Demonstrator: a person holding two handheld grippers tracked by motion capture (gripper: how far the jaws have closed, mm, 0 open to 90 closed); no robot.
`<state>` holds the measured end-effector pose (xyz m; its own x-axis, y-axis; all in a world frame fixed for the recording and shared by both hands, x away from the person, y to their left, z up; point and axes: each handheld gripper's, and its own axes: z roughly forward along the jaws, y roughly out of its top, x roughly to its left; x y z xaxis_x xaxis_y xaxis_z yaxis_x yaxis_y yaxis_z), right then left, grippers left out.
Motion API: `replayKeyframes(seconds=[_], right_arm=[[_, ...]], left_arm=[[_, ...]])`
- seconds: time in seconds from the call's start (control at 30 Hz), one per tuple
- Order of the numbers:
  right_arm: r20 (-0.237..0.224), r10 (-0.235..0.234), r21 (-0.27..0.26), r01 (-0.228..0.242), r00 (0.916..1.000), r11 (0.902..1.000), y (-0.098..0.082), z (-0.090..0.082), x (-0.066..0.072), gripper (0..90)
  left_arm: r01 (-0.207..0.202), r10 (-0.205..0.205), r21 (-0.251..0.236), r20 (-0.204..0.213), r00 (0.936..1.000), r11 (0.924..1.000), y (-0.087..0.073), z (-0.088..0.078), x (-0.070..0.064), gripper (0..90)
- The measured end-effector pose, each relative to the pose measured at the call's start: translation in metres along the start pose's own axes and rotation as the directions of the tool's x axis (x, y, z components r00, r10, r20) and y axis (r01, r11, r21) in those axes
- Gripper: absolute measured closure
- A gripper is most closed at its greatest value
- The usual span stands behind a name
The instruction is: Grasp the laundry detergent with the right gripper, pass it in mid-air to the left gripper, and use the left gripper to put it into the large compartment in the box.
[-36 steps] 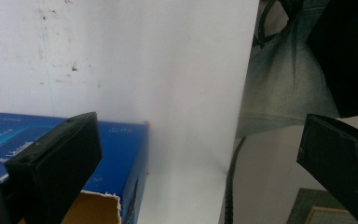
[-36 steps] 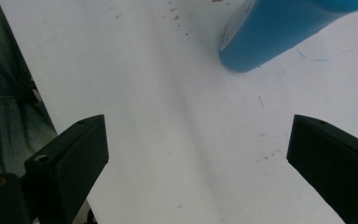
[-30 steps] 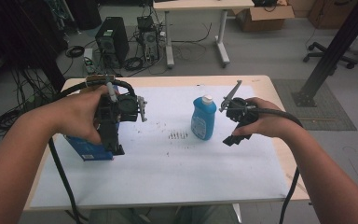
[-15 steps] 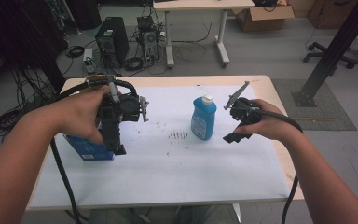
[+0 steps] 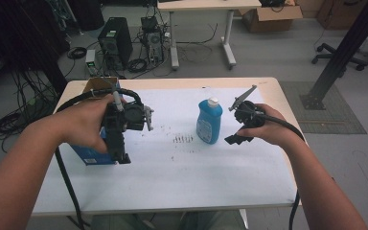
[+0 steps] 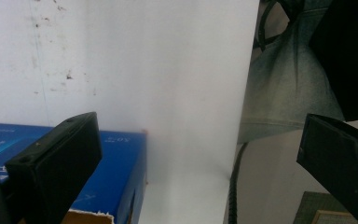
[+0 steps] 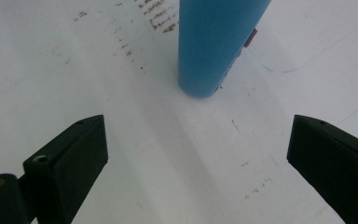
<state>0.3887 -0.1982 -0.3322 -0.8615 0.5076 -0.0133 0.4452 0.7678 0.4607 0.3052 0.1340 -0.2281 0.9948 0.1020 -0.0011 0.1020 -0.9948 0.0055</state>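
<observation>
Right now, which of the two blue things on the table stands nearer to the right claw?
The blue bottle with the white cap, upright just beside the right claw. The blue box sits across the table.

Grey floor (image 5: 278, 52) with tangled cables (image 5: 9, 120), a computer tower (image 5: 115, 45) and a second table (image 5: 201, 5) behind

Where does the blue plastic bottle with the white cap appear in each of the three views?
High view: blue plastic bottle stands upright right of centre on the white table cover.
Left gripper view: not in this picture.
Right gripper view: its lower body at top centre.
Shared landmark: dark specks beside the bottle.
</observation>
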Motion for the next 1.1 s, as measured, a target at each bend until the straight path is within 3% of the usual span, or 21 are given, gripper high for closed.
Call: replayKeyframes(seconds=[0.47,0.77,1.0,1.1], right_arm=[[0.004,0.029,-0.079,-0.028,0.9996,0.9965,0.000,0.018,0.001,5.2],[0.006,0.069,-0.124,-0.067,0.9976,0.9900,-0.003,0.029,-0.003,4.8],[-0.011,0.117,-0.167,-0.117,0.9931,0.9790,-0.007,0.039,-0.007,4.5],[-0.012,0.109,-0.171,-0.110,0.9940,0.9792,-0.007,0.042,-0.007,4.1]], left_arm=[[-0.005,0.005,-0.002,0.003,1.0000,1.0000,-0.006,0.010,-0.006,0.2],[-0.003,0.003,0.008,0.011,0.9999,1.0000,-0.008,0.015,-0.007,0.2],[-0.011,0.011,0.011,0.012,0.9999,0.9999,-0.006,0.017,-0.008,0.2],[-0.013,0.013,0.011,0.005,0.9999,0.9999,-0.005,0.017,-0.007,0.2]])
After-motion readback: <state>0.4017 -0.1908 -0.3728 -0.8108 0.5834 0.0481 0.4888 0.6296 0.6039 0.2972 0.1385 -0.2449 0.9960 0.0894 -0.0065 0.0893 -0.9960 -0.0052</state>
